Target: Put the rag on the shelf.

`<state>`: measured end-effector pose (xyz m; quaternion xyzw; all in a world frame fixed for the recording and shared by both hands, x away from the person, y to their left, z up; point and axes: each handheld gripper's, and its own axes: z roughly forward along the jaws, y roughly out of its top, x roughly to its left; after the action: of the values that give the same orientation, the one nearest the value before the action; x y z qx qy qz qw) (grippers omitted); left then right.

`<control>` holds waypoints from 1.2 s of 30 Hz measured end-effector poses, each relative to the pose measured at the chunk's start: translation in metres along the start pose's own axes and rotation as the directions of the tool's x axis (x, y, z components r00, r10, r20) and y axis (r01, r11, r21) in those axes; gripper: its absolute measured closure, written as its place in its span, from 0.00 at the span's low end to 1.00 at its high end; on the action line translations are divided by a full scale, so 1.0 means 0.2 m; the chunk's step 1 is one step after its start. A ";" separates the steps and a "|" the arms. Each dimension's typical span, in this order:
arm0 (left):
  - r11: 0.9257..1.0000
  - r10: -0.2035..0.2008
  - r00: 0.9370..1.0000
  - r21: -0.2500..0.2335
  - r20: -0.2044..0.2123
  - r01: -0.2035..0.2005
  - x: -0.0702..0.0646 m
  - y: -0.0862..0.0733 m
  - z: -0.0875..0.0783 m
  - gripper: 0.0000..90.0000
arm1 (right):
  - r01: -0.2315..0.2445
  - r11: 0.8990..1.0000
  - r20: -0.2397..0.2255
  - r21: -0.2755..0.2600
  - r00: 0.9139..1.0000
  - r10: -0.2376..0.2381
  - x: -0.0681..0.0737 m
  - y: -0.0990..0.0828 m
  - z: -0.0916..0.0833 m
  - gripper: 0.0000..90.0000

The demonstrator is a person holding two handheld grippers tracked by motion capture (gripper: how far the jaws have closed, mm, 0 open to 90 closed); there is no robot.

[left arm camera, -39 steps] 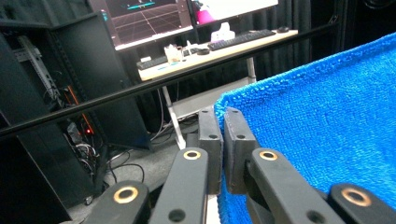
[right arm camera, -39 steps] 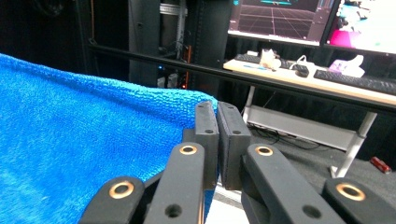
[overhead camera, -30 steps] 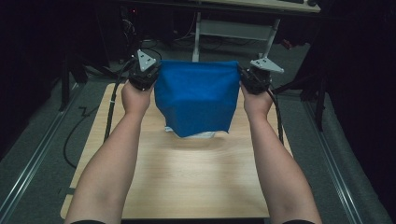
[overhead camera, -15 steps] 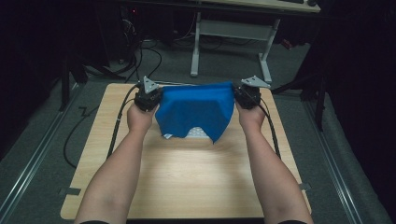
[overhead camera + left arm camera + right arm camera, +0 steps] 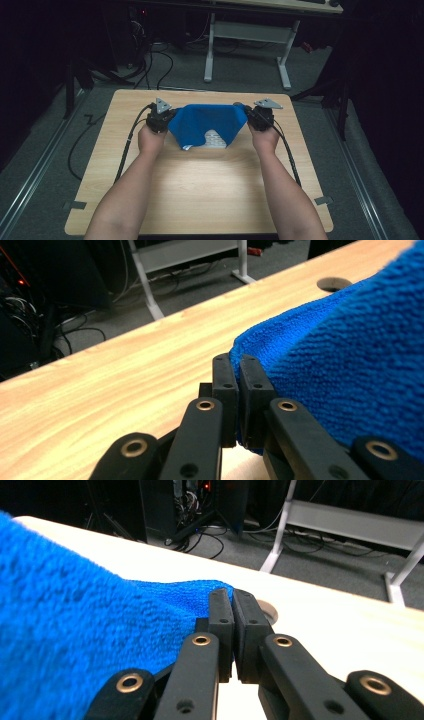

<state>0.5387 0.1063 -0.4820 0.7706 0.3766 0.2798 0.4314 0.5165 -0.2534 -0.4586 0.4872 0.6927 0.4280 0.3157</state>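
Note:
A blue towel point(image 5: 205, 125) hangs stretched between my two grippers over the far half of the wooden table point(image 5: 200, 190), its lower edge sagging onto the top, where a white label shows. My left gripper point(image 5: 161, 120) is shut on the towel's left corner. In the left gripper view its jaws point(image 5: 237, 390) pinch the blue towel point(image 5: 350, 355) low over the table. My right gripper point(image 5: 260, 117) is shut on the right corner. The right gripper view has the jaws point(image 5: 232, 625) closed on the blue towel point(image 5: 75, 645) edge.
A round cable hole point(image 5: 334, 284) sits in the table near its far edge. Beyond the table stand a white desk frame point(image 5: 245, 40) and loose cables point(image 5: 155, 55) on the grey floor. Black cables point(image 5: 127, 150) trail from each gripper across the table.
Both grippers came down toward the table with the towel held between them. The towel, which hung high and full, now sags with its lower part bunched on the wood.

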 end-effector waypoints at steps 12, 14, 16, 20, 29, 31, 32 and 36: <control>0.999 -0.032 0.999 -0.001 0.045 0.032 -0.04 -0.05 0.00 0.95 | -0.018 1.000 -0.030 0.018 0.999 0.019 0.04 -0.05 0.01 0.97; 0.999 -0.039 0.998 0.002 0.047 0.039 -0.04 -0.05 0.00 0.95 | -0.023 1.000 -0.030 0.020 0.999 0.023 0.05 -0.06 0.01 0.97; 0.999 -0.047 0.998 0.004 0.051 0.047 -0.05 -0.05 0.00 0.94 | -0.021 1.000 -0.030 0.021 0.999 0.022 0.05 -0.06 0.01 0.96; 0.999 -0.054 0.997 0.006 0.053 0.054 -0.05 -0.06 -0.01 0.94 | -0.020 1.000 -0.030 0.024 0.999 0.020 0.05 -0.06 0.01 0.95; 0.996 -0.088 0.996 -0.005 0.022 0.088 -0.03 -0.06 -0.03 0.76 | -0.021 0.999 -0.016 0.031 1.000 0.022 0.05 -0.06 0.00 0.86; 0.996 -0.086 0.996 -0.006 0.013 0.086 -0.03 -0.06 -0.04 0.75 | -0.021 0.999 -0.011 0.029 1.000 0.022 0.04 -0.05 -0.01 0.85; 0.996 -0.085 0.996 -0.007 0.010 0.085 -0.03 -0.06 -0.04 0.74 | -0.022 0.999 -0.010 0.026 1.000 0.023 0.04 -0.05 -0.01 0.84; 0.996 -0.091 0.996 -0.009 0.004 0.091 -0.03 -0.05 -0.06 0.73 | -0.023 1.000 -0.008 0.013 1.000 0.023 0.03 -0.03 -0.03 0.84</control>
<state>0.5233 0.1112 -0.4866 0.7513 0.4091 0.2602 0.4478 0.5067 -0.2497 -0.4618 0.4955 0.6911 0.4288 0.3049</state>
